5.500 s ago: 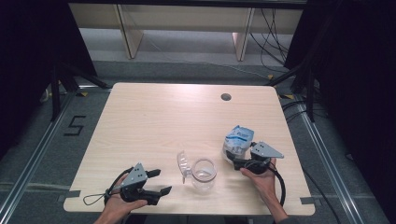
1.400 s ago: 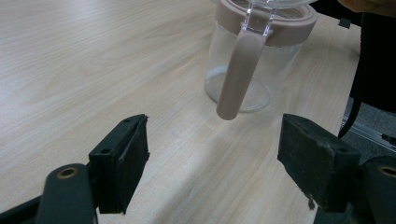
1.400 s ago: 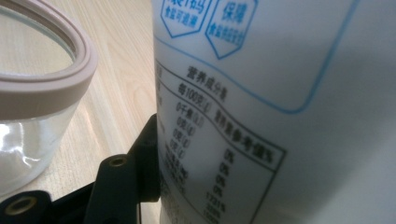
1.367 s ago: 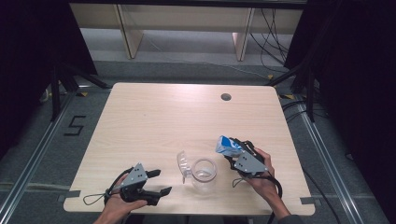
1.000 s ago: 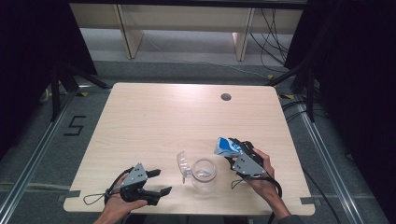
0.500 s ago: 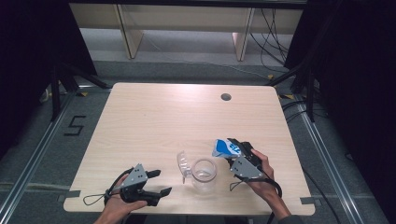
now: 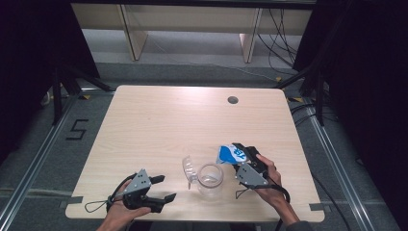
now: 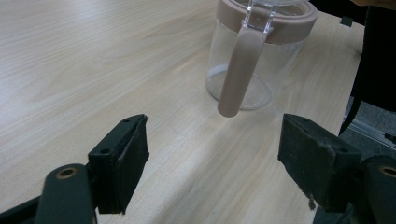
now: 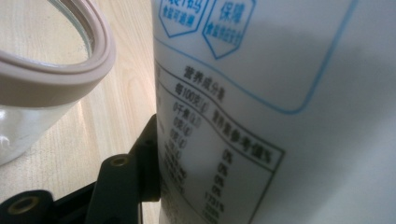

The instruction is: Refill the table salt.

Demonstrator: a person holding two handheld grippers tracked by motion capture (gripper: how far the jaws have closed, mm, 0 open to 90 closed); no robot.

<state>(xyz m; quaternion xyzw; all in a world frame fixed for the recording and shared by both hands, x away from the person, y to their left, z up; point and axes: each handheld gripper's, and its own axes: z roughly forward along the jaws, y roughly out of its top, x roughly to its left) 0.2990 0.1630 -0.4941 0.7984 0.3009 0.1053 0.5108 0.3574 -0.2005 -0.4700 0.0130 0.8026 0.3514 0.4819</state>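
While fingers grip pouch (image 9: 280,93), jar's handle (image 8: 240,70) shows

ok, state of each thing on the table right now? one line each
jar: upright, lid swung open, looks empty
lid: flipped to the jar's left, off the rim
bag: clamped in the right gripper, tilted toward the jar mouth
right gripper: shut on the bag
left gripper: open, nothing between the jaws, aimed at the jar
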